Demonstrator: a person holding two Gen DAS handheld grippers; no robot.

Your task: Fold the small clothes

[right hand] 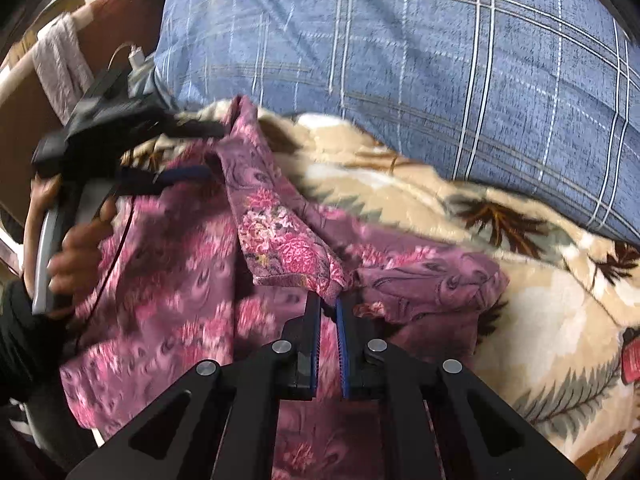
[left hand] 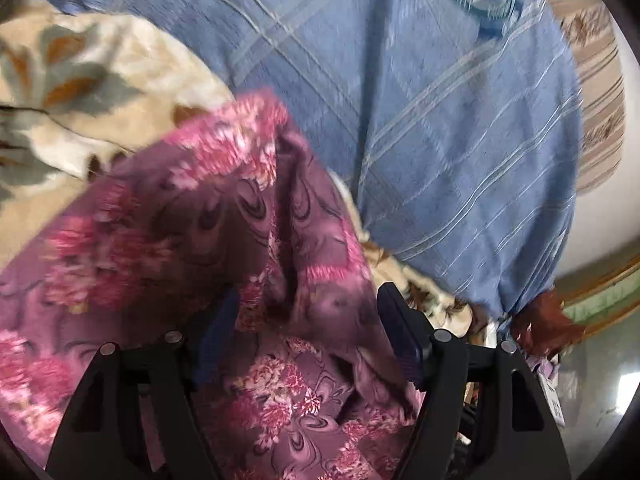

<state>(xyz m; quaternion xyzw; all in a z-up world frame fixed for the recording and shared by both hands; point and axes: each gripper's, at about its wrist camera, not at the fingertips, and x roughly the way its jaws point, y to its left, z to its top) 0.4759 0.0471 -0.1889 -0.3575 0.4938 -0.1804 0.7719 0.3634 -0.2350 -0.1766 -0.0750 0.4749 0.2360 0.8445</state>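
Note:
A purple garment with pink flower print (right hand: 180, 272) lies bunched on a beige leaf-patterned blanket (right hand: 520, 312). My right gripper (right hand: 329, 300) is shut on a folded edge of the garment near its middle. My left gripper (left hand: 308, 304) is open, its fingers wide apart, with the garment (left hand: 168, 248) draped between and over them. In the right wrist view the left gripper (right hand: 200, 148) shows at the garment's upper left corner, held by a hand.
A blue checked cloth (left hand: 420, 100) (right hand: 400, 60) covers the area behind the blanket. A brown board with a pale towel (right hand: 60, 68) stands at the left. A white floor and green-edged rim (left hand: 600, 280) lie to the right.

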